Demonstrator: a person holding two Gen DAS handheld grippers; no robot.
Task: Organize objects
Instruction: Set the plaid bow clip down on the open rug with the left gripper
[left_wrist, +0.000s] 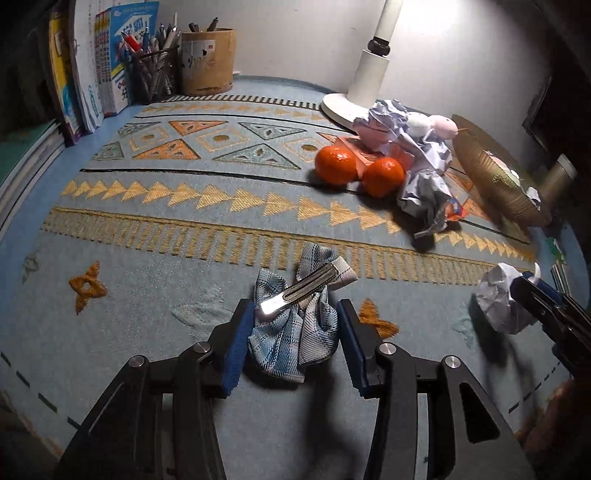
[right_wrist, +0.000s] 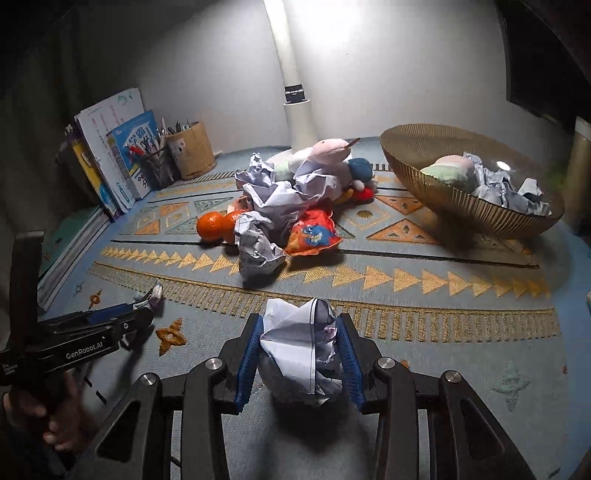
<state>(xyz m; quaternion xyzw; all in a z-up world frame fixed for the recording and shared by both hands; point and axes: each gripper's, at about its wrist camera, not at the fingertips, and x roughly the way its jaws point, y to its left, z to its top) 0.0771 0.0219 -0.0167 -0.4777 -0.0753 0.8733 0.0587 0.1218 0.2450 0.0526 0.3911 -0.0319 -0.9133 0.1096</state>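
A blue plaid bow hair clip (left_wrist: 280, 347) with a metal clasp lies on the patterned mat between the fingers of my left gripper (left_wrist: 295, 308). The jaws are open and the pads stand just off the cloth. My right gripper (right_wrist: 301, 321) is shut on a crumpled paper ball (right_wrist: 295, 354), held just above the mat. In the left wrist view that paper ball (left_wrist: 498, 302) and the right gripper (left_wrist: 524, 284) are at the right edge. The left gripper (right_wrist: 144, 314) shows at the left of the right wrist view, in a person's hand.
A gold ribbed bowl (right_wrist: 461, 210) at the back right holds crumpled paper and a plush toy. Mid-mat is a pile: two oranges (left_wrist: 334, 164), paper wads (right_wrist: 273, 199), a snack packet (right_wrist: 314, 232), plush toys (right_wrist: 328, 147). A lamp base (left_wrist: 347, 107), books (left_wrist: 110, 62) and pen holders (left_wrist: 153, 74) line the back.
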